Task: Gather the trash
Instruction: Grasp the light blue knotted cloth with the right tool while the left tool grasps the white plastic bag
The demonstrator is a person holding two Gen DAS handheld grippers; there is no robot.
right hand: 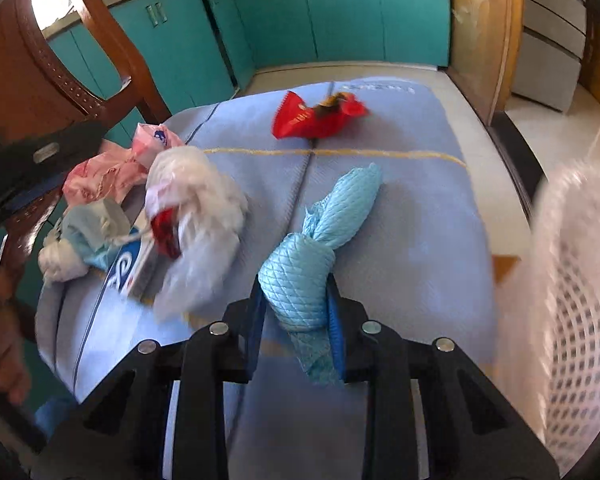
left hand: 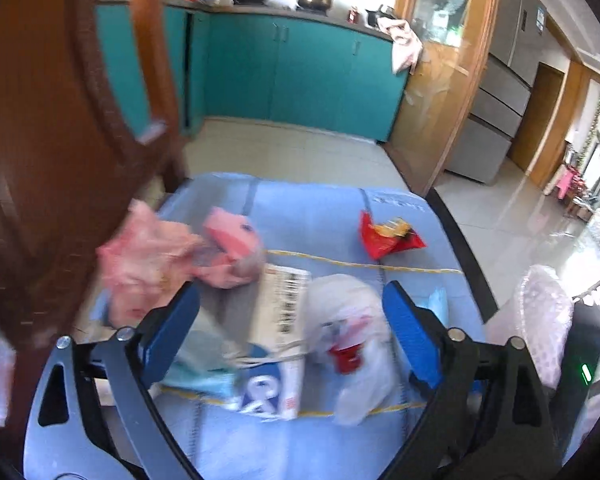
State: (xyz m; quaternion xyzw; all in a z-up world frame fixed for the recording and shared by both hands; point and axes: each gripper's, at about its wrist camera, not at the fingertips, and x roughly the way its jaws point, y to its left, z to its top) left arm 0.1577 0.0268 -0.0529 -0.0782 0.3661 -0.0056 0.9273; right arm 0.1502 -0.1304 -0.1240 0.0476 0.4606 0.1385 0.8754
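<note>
My right gripper (right hand: pixel 296 312) is shut on a knotted light-blue quilted cloth (right hand: pixel 300 276) above the blue mat (right hand: pixel 411 216). My left gripper (left hand: pixel 292 320) is open over a pile of trash: a white plastic bag with a red scrap (left hand: pixel 351 344), a white carton with a barcode (left hand: pixel 280 320) and a pale blue mask (left hand: pixel 204 376). The white bag (right hand: pixel 200 216) and the carton (right hand: pixel 134 264) also show in the right wrist view. Pink crumpled bags (left hand: pixel 152 264) lie left of the pile. A red snack wrapper (left hand: pixel 383 236) (right hand: pixel 315 120) lies at the far side.
A white mesh basket (right hand: pixel 571 320) (left hand: pixel 539 320) stands at the mat's right edge. A brown wooden chair (left hand: pixel 52 152) stands at the left. Teal cabinets (left hand: pixel 300 72) run along the back, and a wooden door frame (left hand: pixel 439 100) and fridge (left hand: pixel 499 92) stand at right.
</note>
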